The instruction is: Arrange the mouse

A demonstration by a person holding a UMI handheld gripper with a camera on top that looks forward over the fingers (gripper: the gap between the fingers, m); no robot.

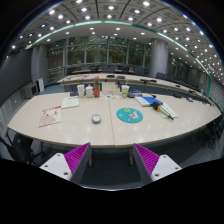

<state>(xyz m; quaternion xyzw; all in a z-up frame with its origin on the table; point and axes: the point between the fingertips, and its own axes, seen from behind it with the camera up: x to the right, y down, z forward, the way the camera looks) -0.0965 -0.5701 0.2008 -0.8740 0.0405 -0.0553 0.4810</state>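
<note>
Well beyond open claw (112, 160), mouse (97, 119)

An open-plan office or meeting space is indicated. A large pale conference table (110, 120) is set in the foreground, with further long tables (120, 80) and chairs (214, 92) ranged behind. Rows of recessed ceiling lights (110, 15) and tall glazed walls (100, 52) are seen beyond.

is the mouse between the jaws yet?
No: the mouse sits on the table, well beyond the open gripper, with nothing between the jaws.
</note>
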